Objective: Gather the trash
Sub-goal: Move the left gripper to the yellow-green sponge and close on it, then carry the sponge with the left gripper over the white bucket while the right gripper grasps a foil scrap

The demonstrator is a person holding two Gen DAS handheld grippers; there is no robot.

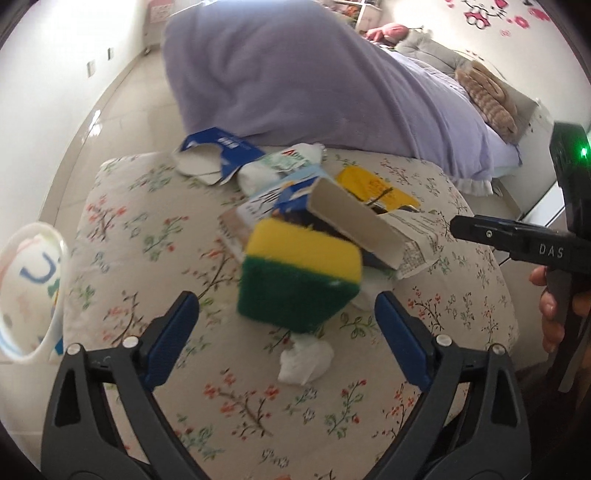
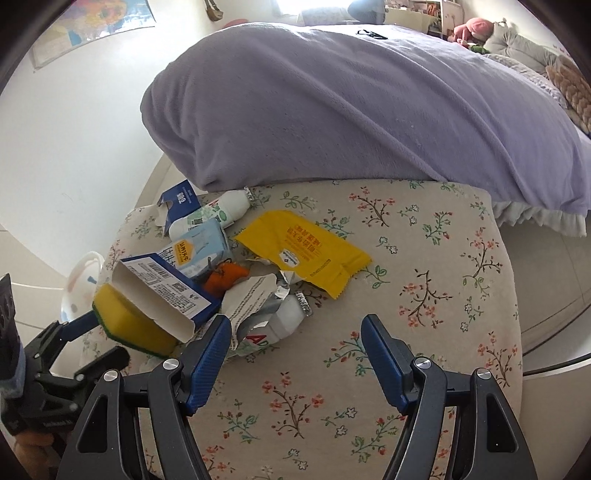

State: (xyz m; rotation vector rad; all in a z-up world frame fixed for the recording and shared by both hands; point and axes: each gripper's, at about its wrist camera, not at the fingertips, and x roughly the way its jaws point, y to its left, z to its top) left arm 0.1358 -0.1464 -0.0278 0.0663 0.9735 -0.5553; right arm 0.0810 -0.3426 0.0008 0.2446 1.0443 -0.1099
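This is looking like a child's bedroom in a home. A bed [image 2: 369,110] under a purple blanket [image 1: 295,81] is filling the middle. Behind the bed, cartoon cat stickers [image 1: 484,14] are decorating the wall, and soft toys [image 2: 472,29] are lying at its far end.

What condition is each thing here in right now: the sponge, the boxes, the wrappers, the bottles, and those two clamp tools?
Sponge: between the left gripper fingers, pads not touching it.
Right gripper: open, holding nothing.
Blue box: end flap open, lying on the sponge.
Yellow wrapper: torn open, flat.
White bottle: on its side.
Tissue: crumpled.
White bin: beside the cushion.
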